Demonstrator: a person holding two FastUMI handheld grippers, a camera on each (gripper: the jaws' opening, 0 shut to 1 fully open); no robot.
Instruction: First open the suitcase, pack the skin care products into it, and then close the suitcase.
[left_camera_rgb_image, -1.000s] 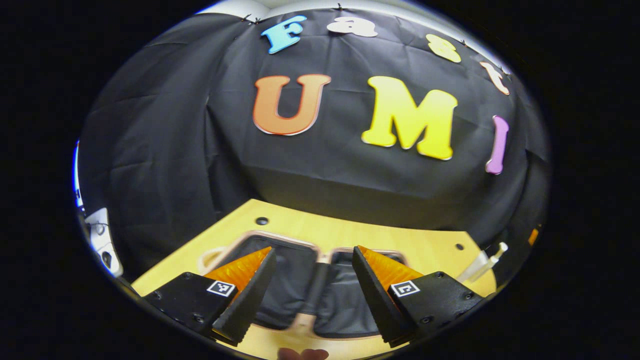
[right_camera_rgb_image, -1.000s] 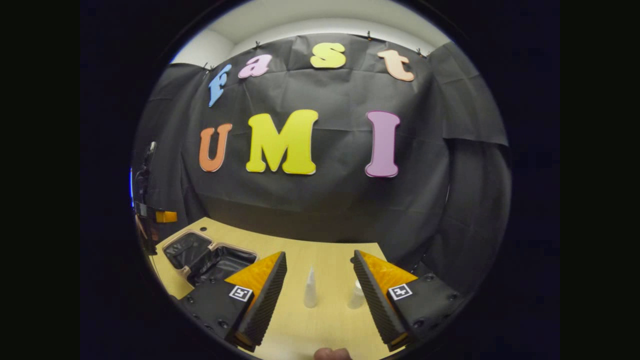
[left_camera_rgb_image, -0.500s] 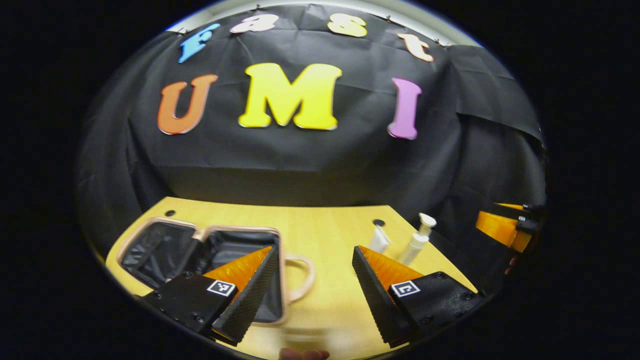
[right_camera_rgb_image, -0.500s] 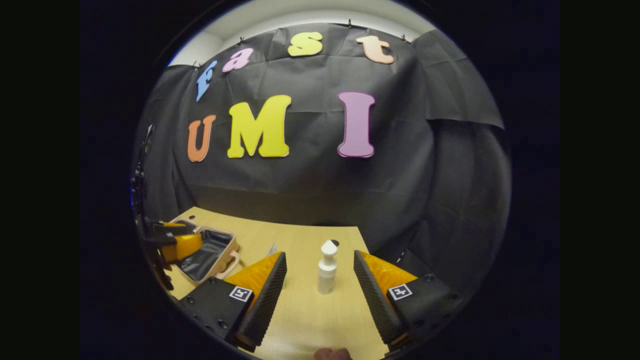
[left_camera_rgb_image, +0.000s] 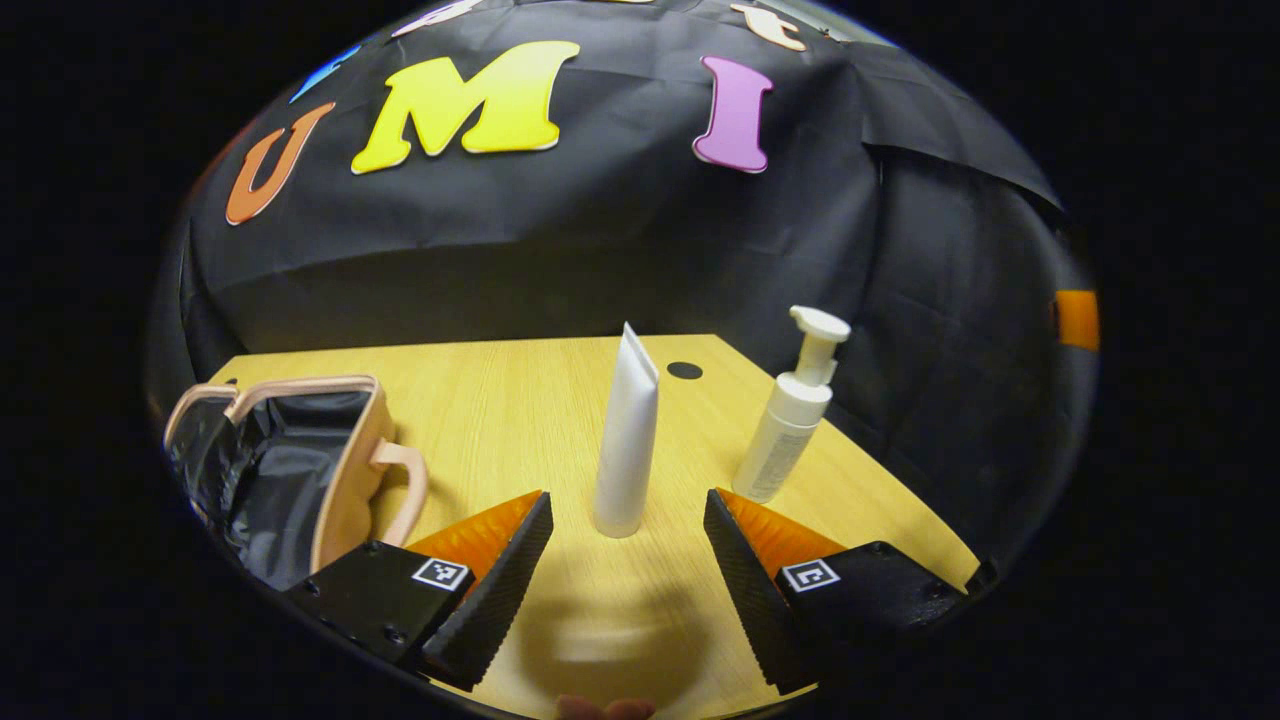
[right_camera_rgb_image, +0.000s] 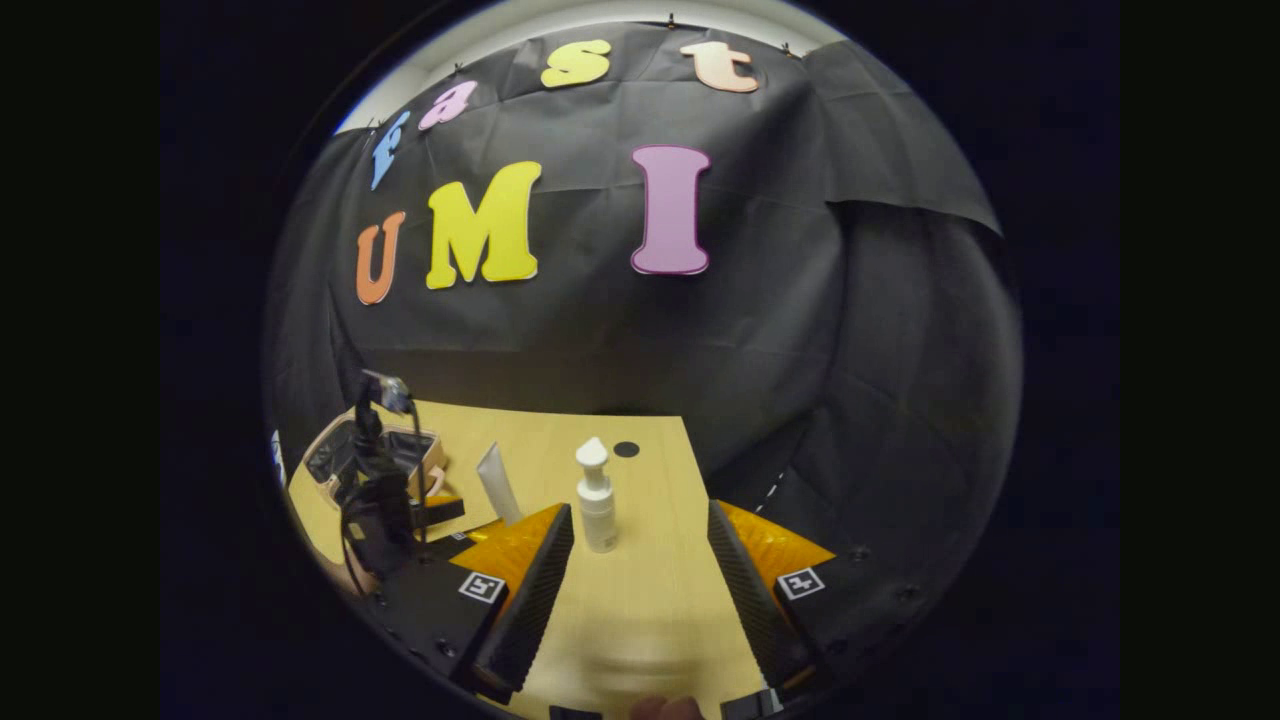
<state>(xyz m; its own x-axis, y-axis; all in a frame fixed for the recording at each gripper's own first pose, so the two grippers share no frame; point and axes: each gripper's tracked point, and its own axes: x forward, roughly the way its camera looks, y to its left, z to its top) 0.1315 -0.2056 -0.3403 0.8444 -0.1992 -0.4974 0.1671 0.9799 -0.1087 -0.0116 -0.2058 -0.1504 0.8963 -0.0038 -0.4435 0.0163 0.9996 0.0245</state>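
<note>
A white tube (left_camera_rgb_image: 627, 442) stands upright on its cap on the wooden table (left_camera_rgb_image: 520, 400), straight ahead of my open left gripper (left_camera_rgb_image: 625, 515) and just beyond its fingertips. A white pump bottle (left_camera_rgb_image: 792, 420) stands to the tube's right. The pink suitcase (left_camera_rgb_image: 300, 470) lies open at the left, black lining showing. In the right gripper view the pump bottle (right_camera_rgb_image: 596, 497) stands just beyond my open right gripper (right_camera_rgb_image: 640, 525), a little left of its middle. The tube (right_camera_rgb_image: 497, 484) leans farther left there, and the left gripper (right_camera_rgb_image: 385, 500) with the suitcase (right_camera_rgb_image: 345, 455) behind it.
The table has a dark round hole (left_camera_rgb_image: 684, 370) near its far edge, behind the tube. Black cloth hangs along the back and right side. The table's right edge (left_camera_rgb_image: 900, 480) runs close by the pump bottle.
My left gripper has swung right from over the suitcase and closed in on the tube. My right gripper's view has shifted so the pump bottle sits left of centre. Both stayed open.
</note>
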